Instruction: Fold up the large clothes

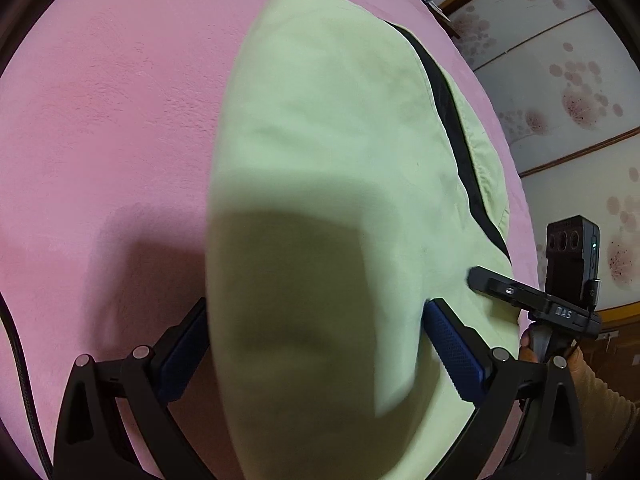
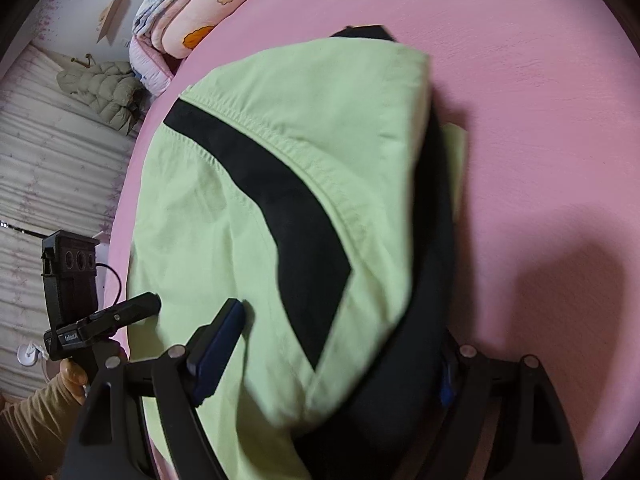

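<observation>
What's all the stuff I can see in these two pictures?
garment: one, light green with black stripe, on the bed, bunched between both grippers
bed sheet: one, pink, under the garment
folded bedding: a stack, pale patterned, at the bed's far corner
puffy jacket: one, beige, beside the bed
wall panels: white with pink blossoms
left gripper: black, blue pads, cloth between them
right gripper: black, blue pads, cloth between them

You get soft, even indoor light with no glare. Between the fingers, the nearest fold of the green garment point(image 1: 320, 208) is smeared and shadowed. Beyond the fingertips, dark shadows fall on the pink sheet point(image 2: 540, 80). Fisheye bending and black vignetting crowd every edge.
</observation>
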`<state>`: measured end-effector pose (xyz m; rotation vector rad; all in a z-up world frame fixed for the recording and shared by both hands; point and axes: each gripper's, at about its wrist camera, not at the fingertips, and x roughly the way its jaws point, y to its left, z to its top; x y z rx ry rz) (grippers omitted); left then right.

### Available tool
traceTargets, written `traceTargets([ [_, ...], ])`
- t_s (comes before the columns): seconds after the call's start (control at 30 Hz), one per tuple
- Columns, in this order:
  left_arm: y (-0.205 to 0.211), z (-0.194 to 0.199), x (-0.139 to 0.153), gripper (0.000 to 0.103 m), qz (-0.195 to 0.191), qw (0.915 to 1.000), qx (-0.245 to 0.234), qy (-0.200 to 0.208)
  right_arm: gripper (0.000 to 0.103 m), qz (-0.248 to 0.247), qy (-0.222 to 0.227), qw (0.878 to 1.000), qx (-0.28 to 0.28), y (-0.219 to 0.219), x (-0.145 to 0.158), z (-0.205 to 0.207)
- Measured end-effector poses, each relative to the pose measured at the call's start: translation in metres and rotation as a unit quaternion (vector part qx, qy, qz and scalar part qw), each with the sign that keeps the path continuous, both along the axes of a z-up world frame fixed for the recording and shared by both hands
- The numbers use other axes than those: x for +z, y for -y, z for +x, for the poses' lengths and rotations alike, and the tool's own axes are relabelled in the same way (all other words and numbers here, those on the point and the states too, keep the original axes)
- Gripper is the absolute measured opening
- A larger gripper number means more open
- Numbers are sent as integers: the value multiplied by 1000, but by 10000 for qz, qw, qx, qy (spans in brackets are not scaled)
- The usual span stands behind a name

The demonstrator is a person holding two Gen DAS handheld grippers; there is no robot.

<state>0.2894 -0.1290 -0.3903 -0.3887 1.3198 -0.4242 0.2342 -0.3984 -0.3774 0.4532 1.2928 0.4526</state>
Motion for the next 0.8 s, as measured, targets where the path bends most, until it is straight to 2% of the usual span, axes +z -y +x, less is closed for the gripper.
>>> traceTargets([
  [0.03,3,1,2,95,100,9999,-68,81,53,56,2,10000,29,-2,0,1],
  [0.07,8,1,6,87,153,9995,-188,216,32,269,-56,9996,45,-2,1,2],
  [0.1,13,1,8,81,236,9991,-242,260,26,349,-84,9994,27,-4,2,2],
  [0.17,19,-2,17,72,457,9980,-286,322,19,115,8,9999,40,-10,10,-1],
  [0.23,21,-6,25,56,549,9974,-273,386,16,-33,66,10000,-4,-16,20,-4],
  [0.33,20,-12,46,41,544,9972,-228,453,13,-161,195,9996,-103,-25,41,-11],
  [0.43,14,-20,75,39,695,9953,-286,603,12,-351,302,9988,-178,-41,70,-21],
  [0.5,0,-24,93,38,622,9959,-301,579,12,-434,373,9982,-173,-54,90,-28],
  [0.63,-53,-37,138,38,558,9959,-354,622,12,-379,512,9979,-152,-98,129,-40],
  [0.8,-141,-47,187,38,716,9937,-347,793,12,-177,730,9972,-43,-185,169,-44],
])
